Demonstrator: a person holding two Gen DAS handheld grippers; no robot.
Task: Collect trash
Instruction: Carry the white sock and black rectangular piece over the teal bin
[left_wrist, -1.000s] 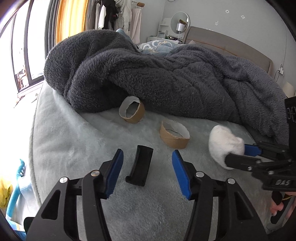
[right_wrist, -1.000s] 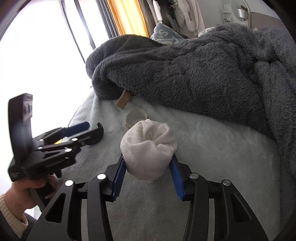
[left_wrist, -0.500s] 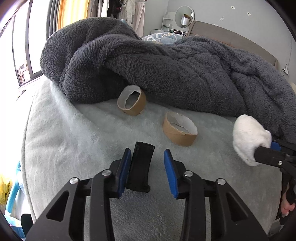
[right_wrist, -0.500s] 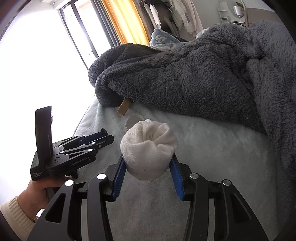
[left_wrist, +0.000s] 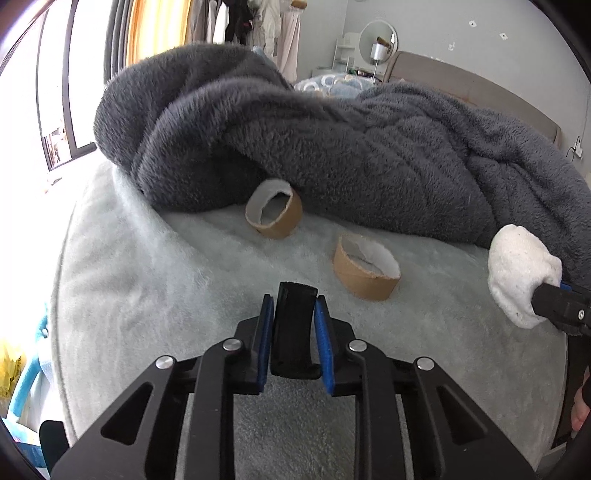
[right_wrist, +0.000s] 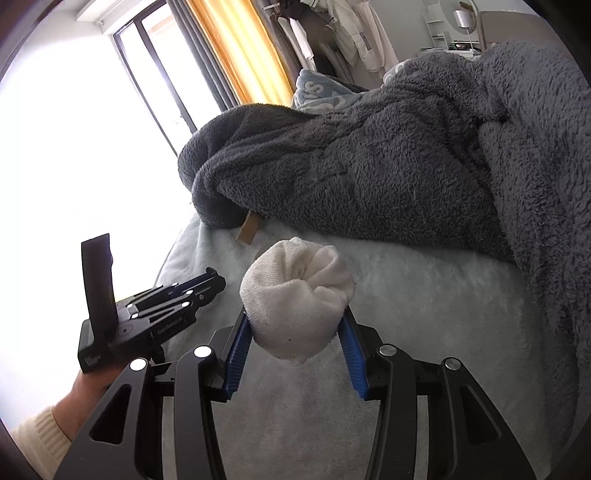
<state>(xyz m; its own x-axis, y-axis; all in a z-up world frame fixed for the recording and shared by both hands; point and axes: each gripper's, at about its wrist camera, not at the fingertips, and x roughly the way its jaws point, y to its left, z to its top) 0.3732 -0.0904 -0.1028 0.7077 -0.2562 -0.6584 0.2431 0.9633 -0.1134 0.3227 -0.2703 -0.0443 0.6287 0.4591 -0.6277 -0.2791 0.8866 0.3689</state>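
Note:
My left gripper (left_wrist: 294, 312) is shut on a black curved plastic piece (left_wrist: 294, 328) that lies on the pale bed cover (left_wrist: 147, 302); both blue pads press its sides. Beyond it sit two brown cardboard tape cores, one (left_wrist: 365, 267) lying flat and one (left_wrist: 274, 214) tilted against the grey blanket. My right gripper (right_wrist: 295, 321) is shut on a rolled white sock (right_wrist: 297, 295), held above the cover. The same sock (left_wrist: 521, 271) shows at the right edge of the left wrist view. The left gripper (right_wrist: 207, 286) appears in the right wrist view, held by a hand (right_wrist: 92, 384).
A big grey fleece blanket (left_wrist: 351, 147) is heaped across the far side of the bed. A tape core edge (right_wrist: 249, 227) pokes out from under it. A window (right_wrist: 74, 129) and orange curtain stand to the left, clothes and a mirror behind. The bed edge drops away at left.
The left gripper's jaws have come together around the black plastic piece and now clamp it. The right gripper has drifted a little with the sock still in it.

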